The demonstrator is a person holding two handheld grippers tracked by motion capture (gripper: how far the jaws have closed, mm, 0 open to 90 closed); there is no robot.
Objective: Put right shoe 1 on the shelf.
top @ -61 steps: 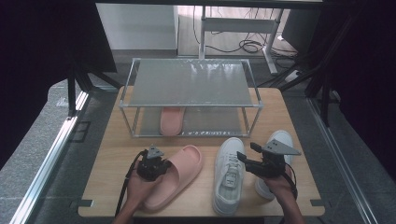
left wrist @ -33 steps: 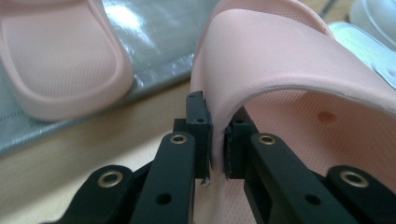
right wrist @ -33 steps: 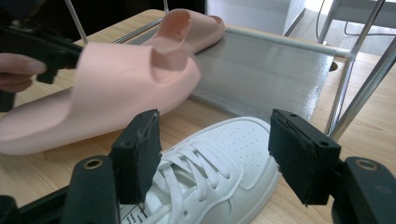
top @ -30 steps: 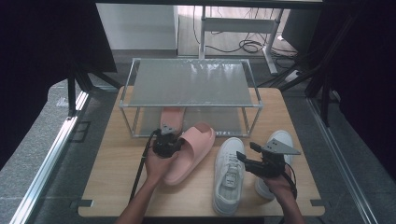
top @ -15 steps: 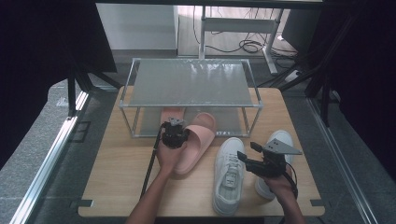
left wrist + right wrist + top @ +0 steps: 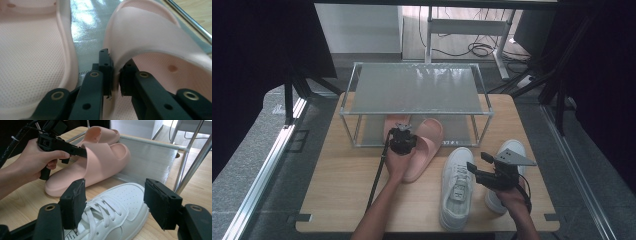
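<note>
My left gripper [image 6: 402, 136] [image 6: 115, 75] is shut on the strap edge of a pink slide [image 6: 424, 145] [image 6: 150, 37]. Its jaws have just been opening a little, with the strap still between the pads. The slide's toe lies on the lower shelf of the metal rack [image 6: 417, 90], beside a second pink slide [image 6: 393, 122] [image 6: 30, 50]. My right gripper [image 6: 472, 172] [image 6: 115, 202] stands open just above a white sneaker [image 6: 457, 185] [image 6: 125, 197], its pads clear of it. From the right gripper view, the left gripper [image 6: 83, 152] pinches the held slide [image 6: 100, 162].
A second white sneaker [image 6: 512, 150] lies at the right, partly under my right hand. The rack's frosted top shelf spans the back of the wooden table [image 6: 342, 200]. Its thin steel posts [image 6: 192, 162] stand near the sneakers. Black stands flank the table.
My left gripper has carried the pink slide from the table's front left up to the rack, and its toe now rests on the lower shelf. The right gripper has stayed over the sneaker.
</note>
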